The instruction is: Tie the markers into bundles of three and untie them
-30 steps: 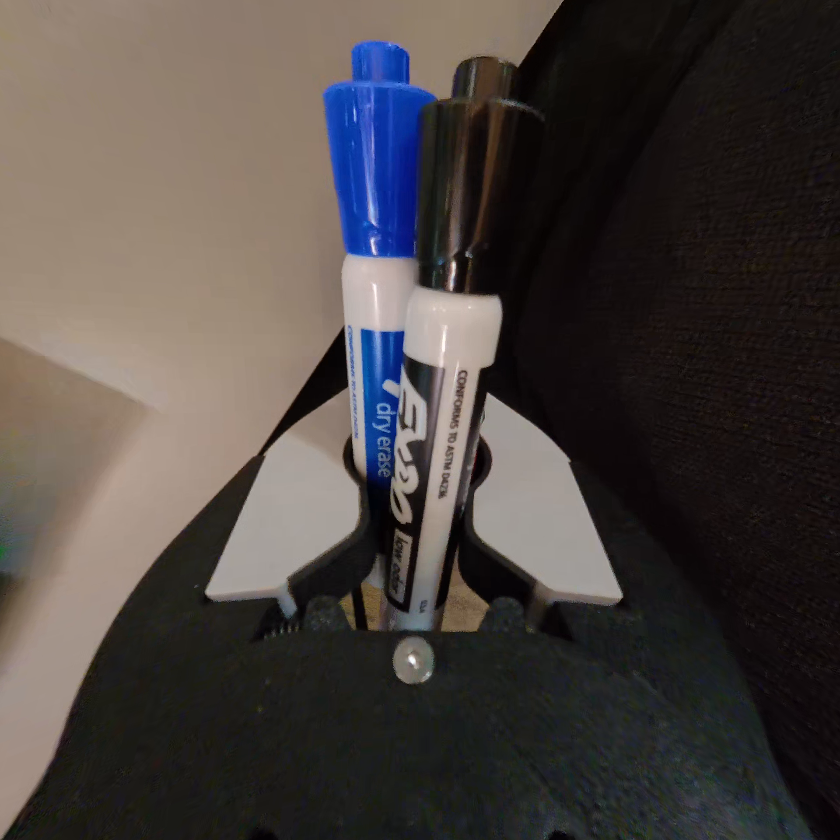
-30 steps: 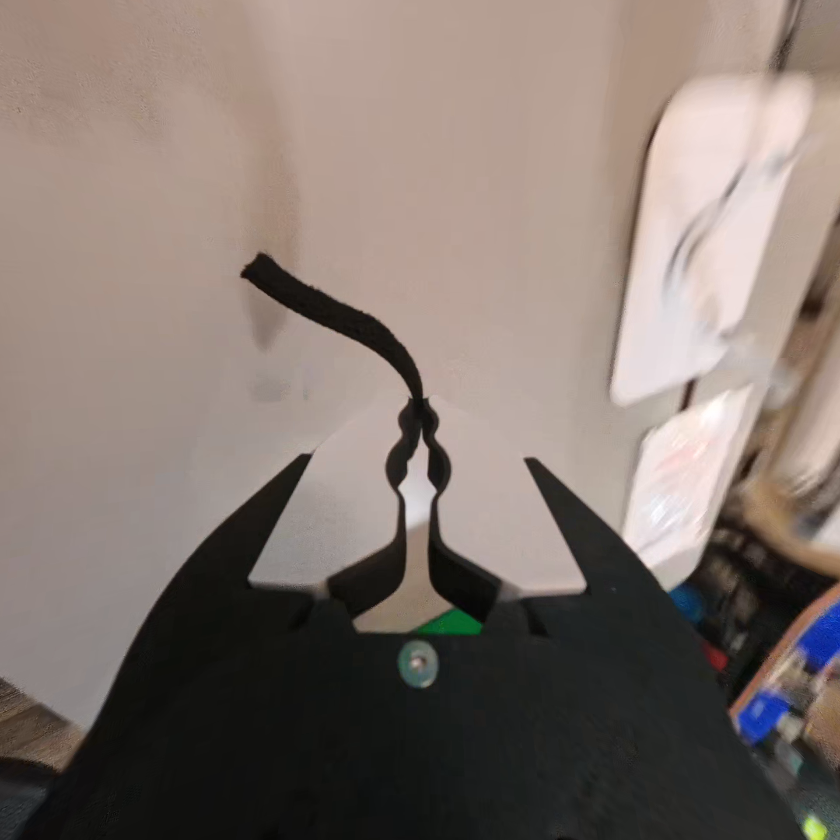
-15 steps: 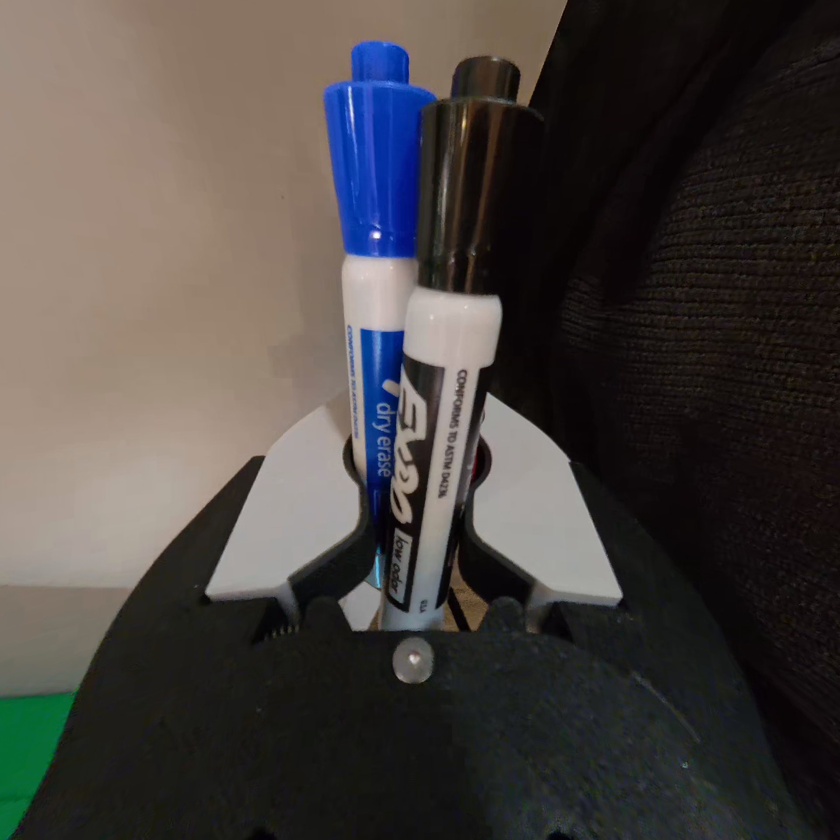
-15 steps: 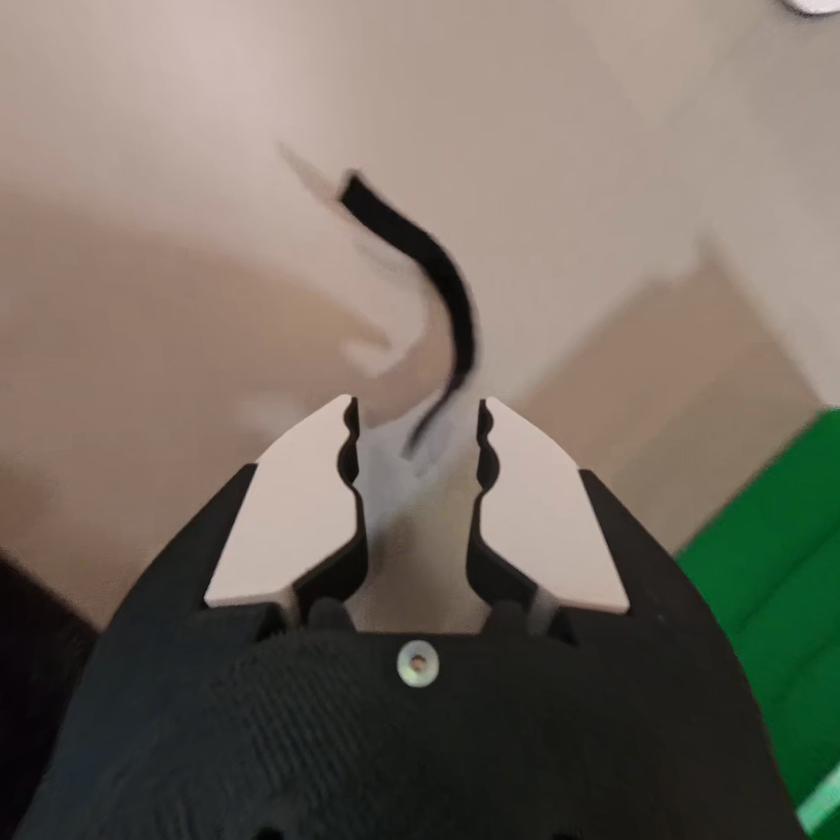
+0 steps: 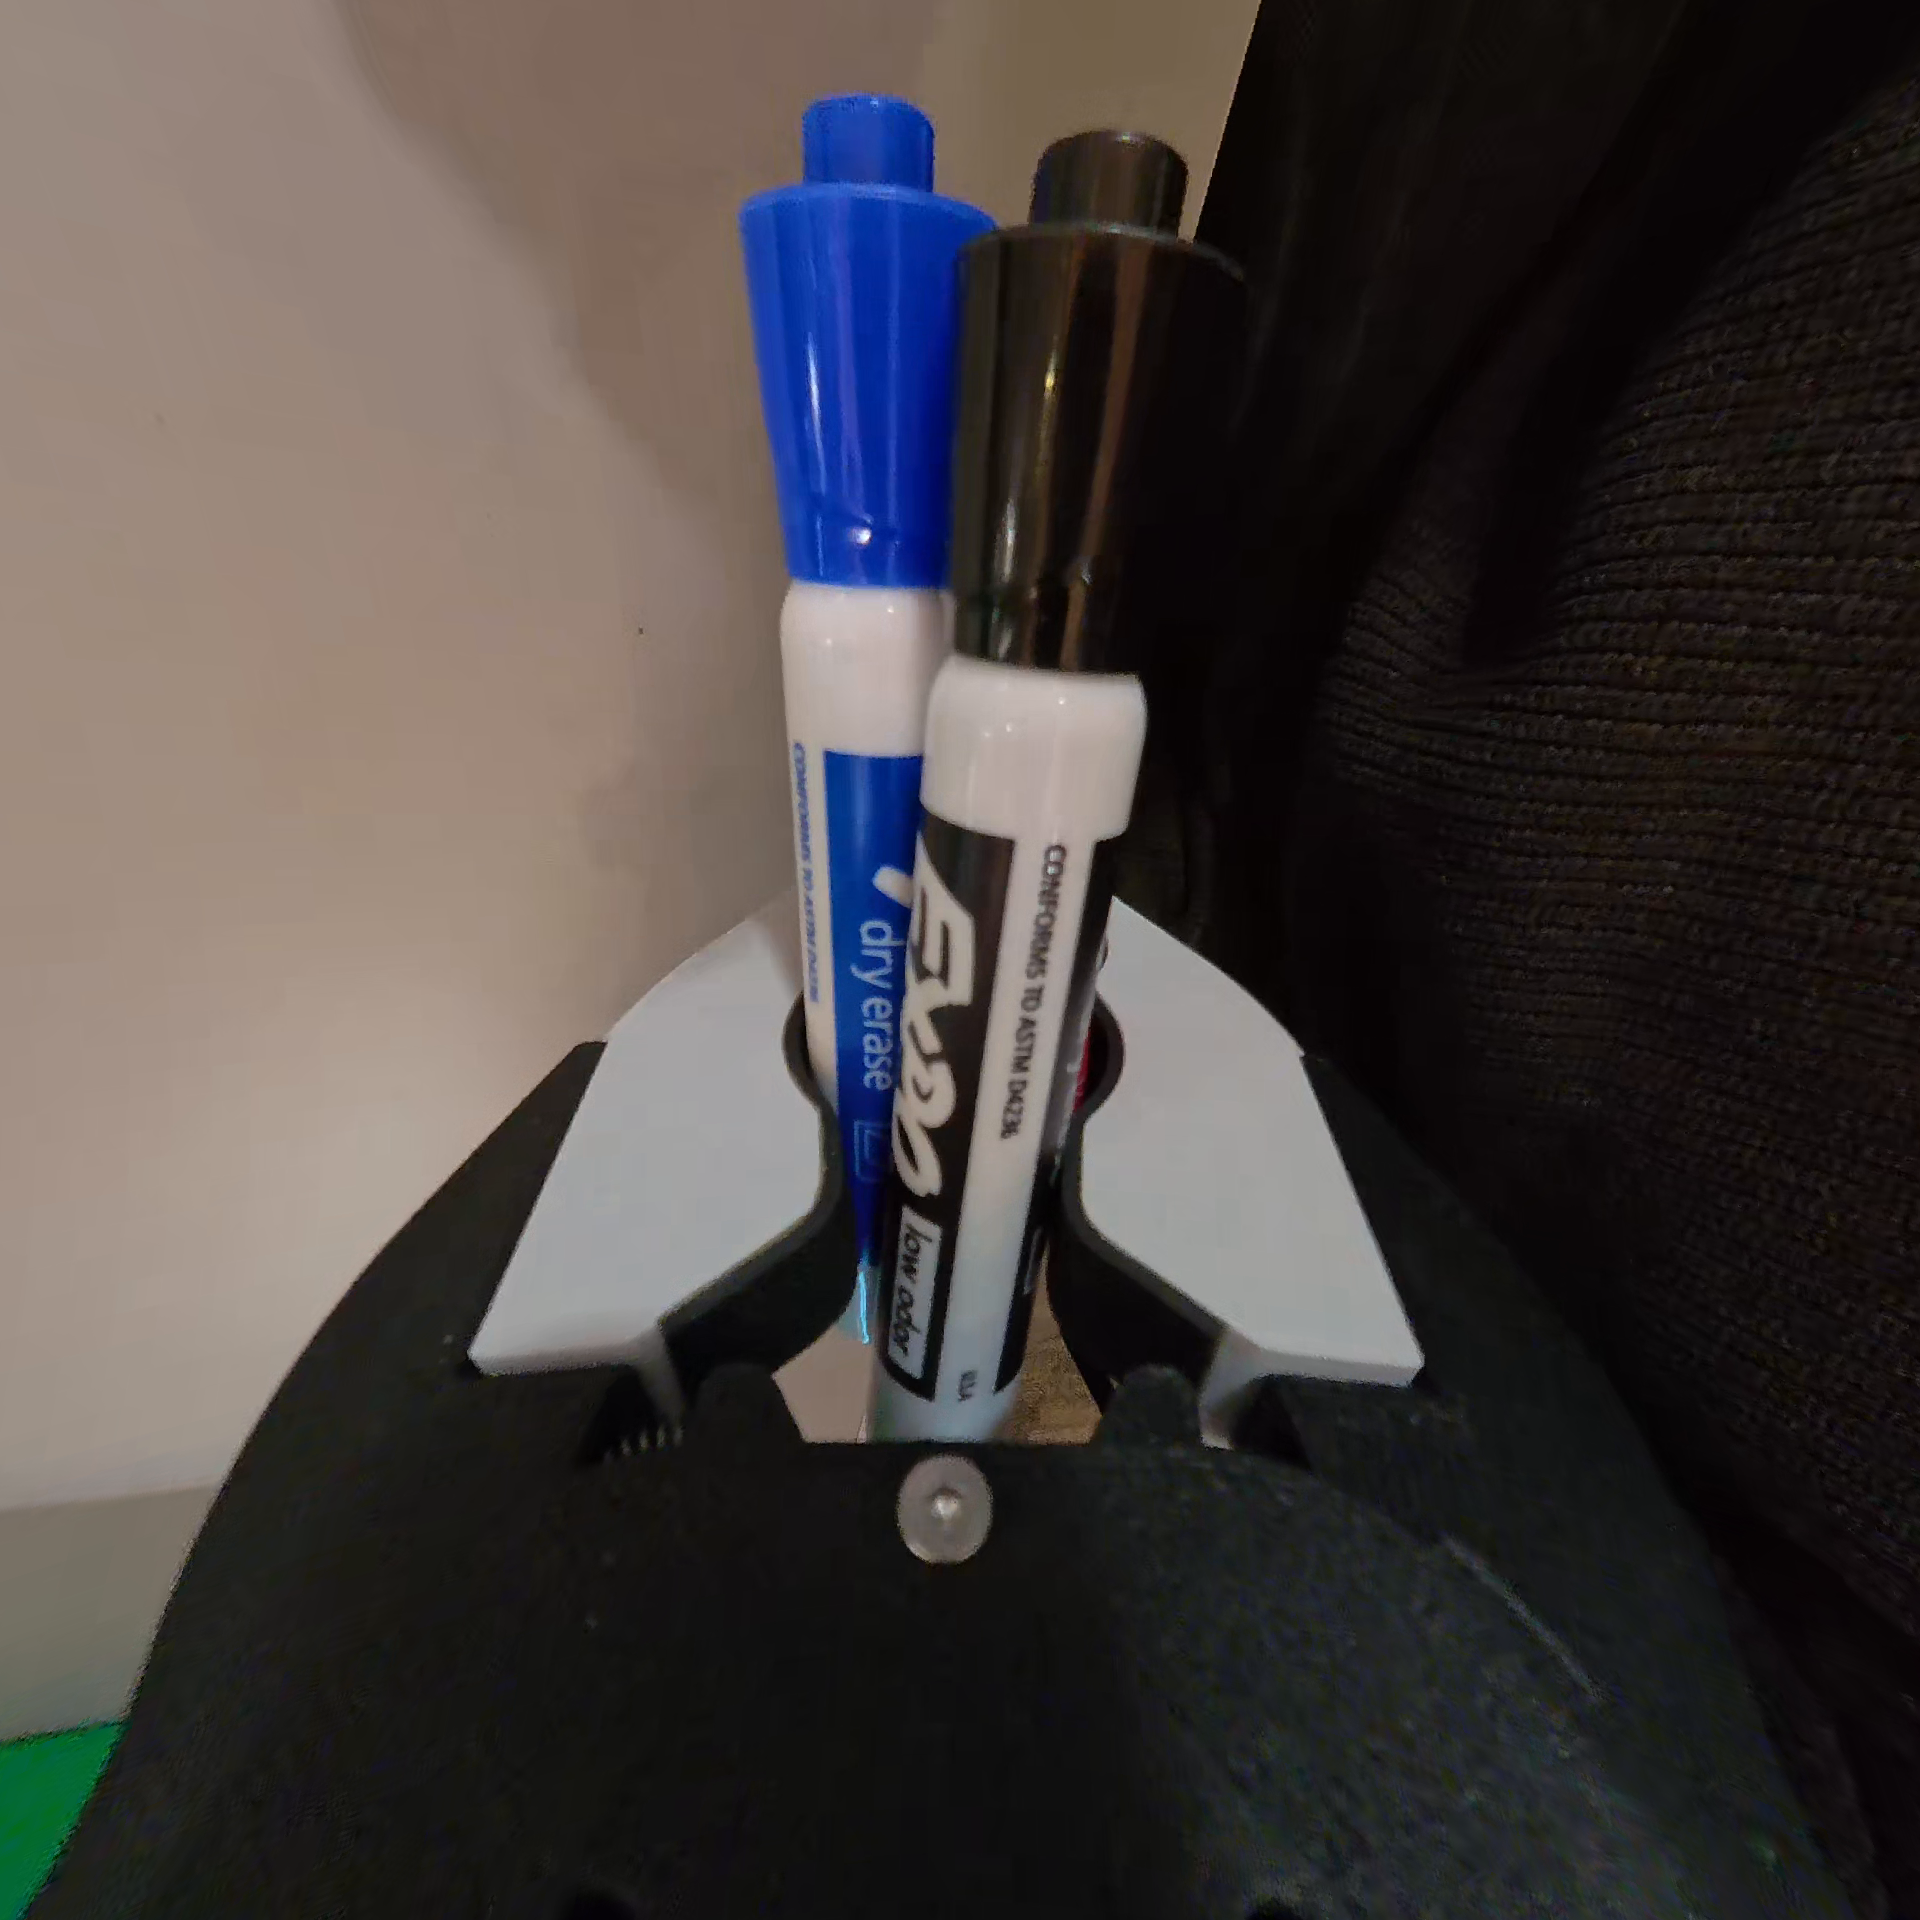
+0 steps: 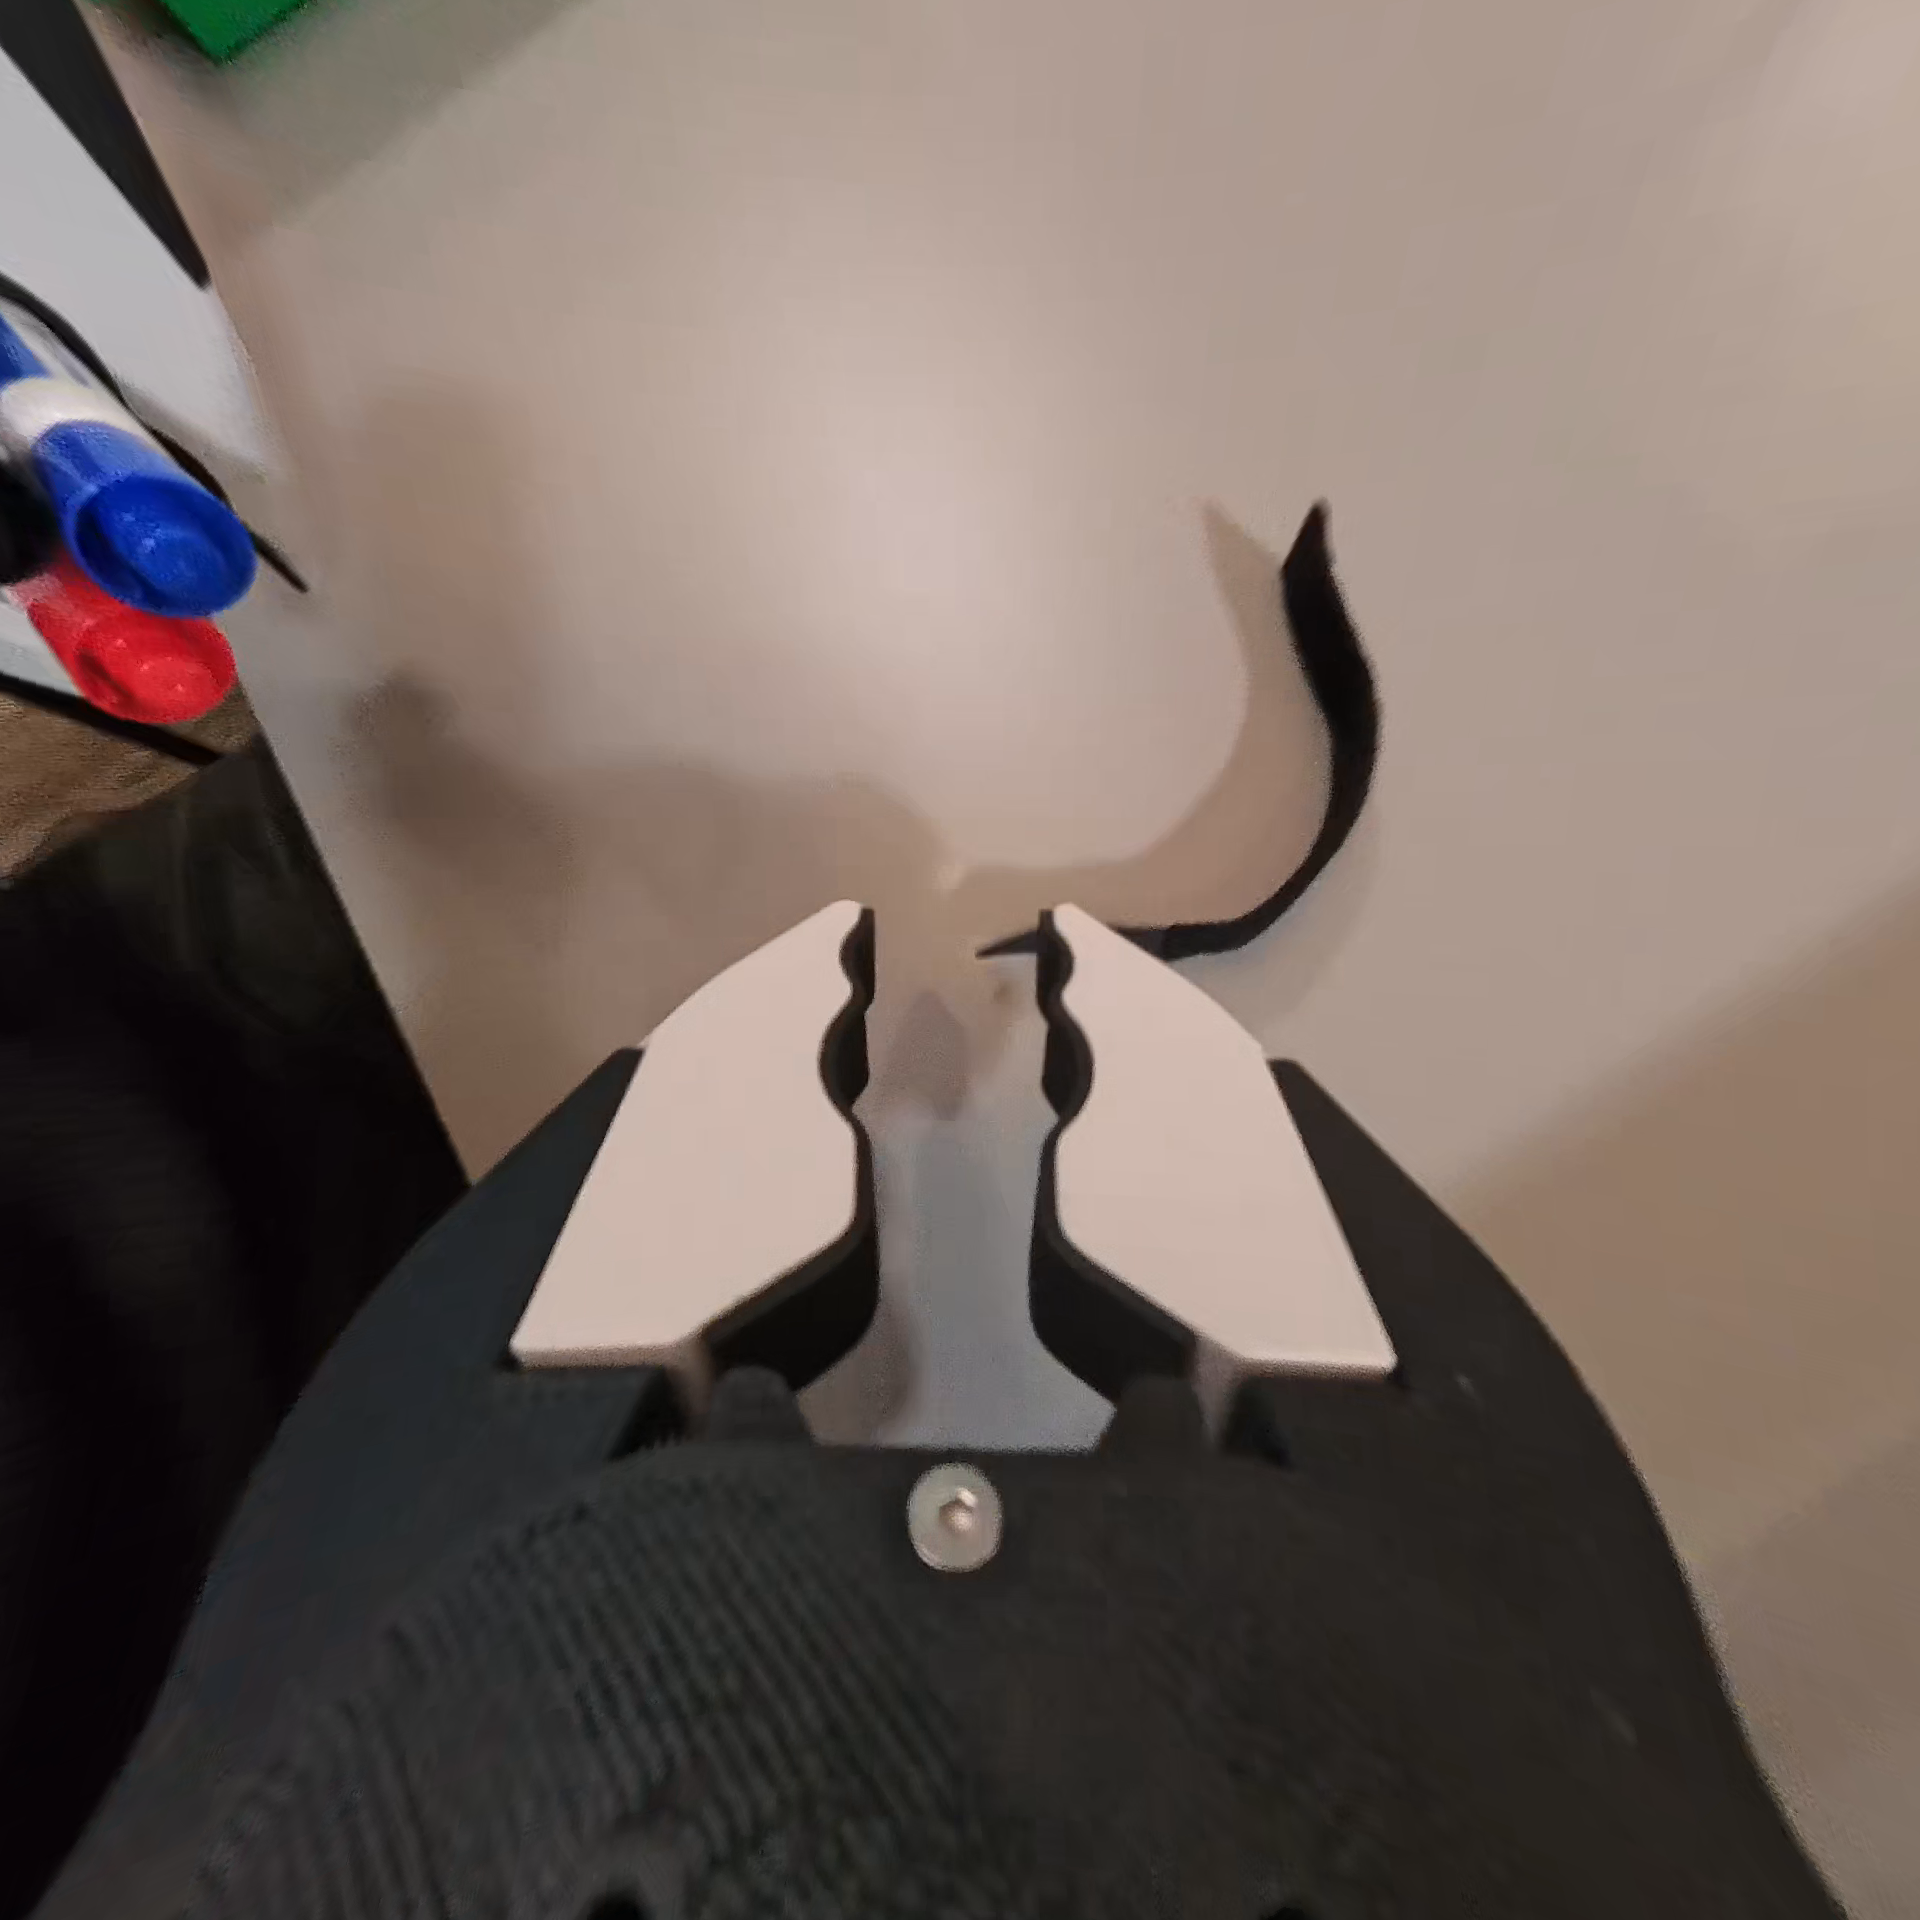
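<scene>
My left gripper is shut on a bundle of dry-erase markers that stand up between its fingers. A blue marker and a black marker are side by side, and a sliver of a red marker shows behind them. My right gripper is open and empty above a beige surface. A black strap lies curled on that surface, with one end just beside the right fingertip. The blue cap and red cap of the bundle show at the left edge of the right wrist view.
Dark knitted fabric fills the right of the left wrist view, close to the markers. A beige wall or surface is at the left, with a green patch at the bottom corner. Dark fabric also lies left of my right gripper. About 20 centimetres separates my left fingertips from my right.
My right gripper was shut on the black strap, then opened and let it go; the strap now lies to the right. My left gripper still holds the markers.
</scene>
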### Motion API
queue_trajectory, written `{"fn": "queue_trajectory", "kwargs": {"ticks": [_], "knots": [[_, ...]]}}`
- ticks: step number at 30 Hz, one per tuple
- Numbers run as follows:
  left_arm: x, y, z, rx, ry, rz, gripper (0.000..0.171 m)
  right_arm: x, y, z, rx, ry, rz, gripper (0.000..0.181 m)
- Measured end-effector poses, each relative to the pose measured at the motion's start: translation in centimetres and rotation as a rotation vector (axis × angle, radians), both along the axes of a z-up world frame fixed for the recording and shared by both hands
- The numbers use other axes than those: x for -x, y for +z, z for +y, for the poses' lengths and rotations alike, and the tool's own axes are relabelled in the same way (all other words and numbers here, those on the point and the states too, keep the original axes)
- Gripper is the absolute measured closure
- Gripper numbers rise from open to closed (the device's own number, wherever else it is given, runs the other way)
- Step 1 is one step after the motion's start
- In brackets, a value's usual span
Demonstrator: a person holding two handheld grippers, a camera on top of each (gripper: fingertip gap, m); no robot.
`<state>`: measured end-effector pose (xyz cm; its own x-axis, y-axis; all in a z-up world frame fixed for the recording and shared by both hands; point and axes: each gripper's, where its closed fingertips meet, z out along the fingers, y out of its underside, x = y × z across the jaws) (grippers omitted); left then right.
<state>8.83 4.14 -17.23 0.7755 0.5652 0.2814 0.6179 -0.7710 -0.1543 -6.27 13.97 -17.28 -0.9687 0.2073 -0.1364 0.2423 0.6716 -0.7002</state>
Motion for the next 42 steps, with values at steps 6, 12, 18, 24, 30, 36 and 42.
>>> {"fn": "queue_trajectory", "kwargs": {"ticks": [6,12,18,24,30,36,42], "knots": [[-1.0,-0.1,-0.6,-0.006,0.032,-0.010,0.128,5.0,2.0,1.5,0.035,-0.034,0.367,0.128],[-2.9,-0.4,-1.1,-0.045,0.092,-0.033,0.128,6.9,-2.3,3.5,-0.186,0.079,0.273,0.109],[-4.6,-0.7,-2.2,-0.041,0.177,-0.044,0.128,7.2,-2.2,0.5,-0.110,0.234,0.246,0.122],[-5.8,-0.8,-2.9,-0.041,0.225,-0.049,0.128,3.9,-3.2,-1.5,-0.191,0.393,0.212,0.138],[-6.0,-0.3,-3.2,-0.049,0.237,-0.035,0.128,4.7,-1.7,-2.7,-0.153,0.301,0.213,0.126],[-5.7,-0.4,-3.3,-0.052,0.227,-0.040,0.128,5.9,-1.9,-3.7,-0.091,0.182,0.255,0.099],[-5.4,-0.5,-3.0,-0.054,0.209,-0.047,0.128,5.7,-2.8,-5.7,-0.043,0.223,0.192,0.088]]}}
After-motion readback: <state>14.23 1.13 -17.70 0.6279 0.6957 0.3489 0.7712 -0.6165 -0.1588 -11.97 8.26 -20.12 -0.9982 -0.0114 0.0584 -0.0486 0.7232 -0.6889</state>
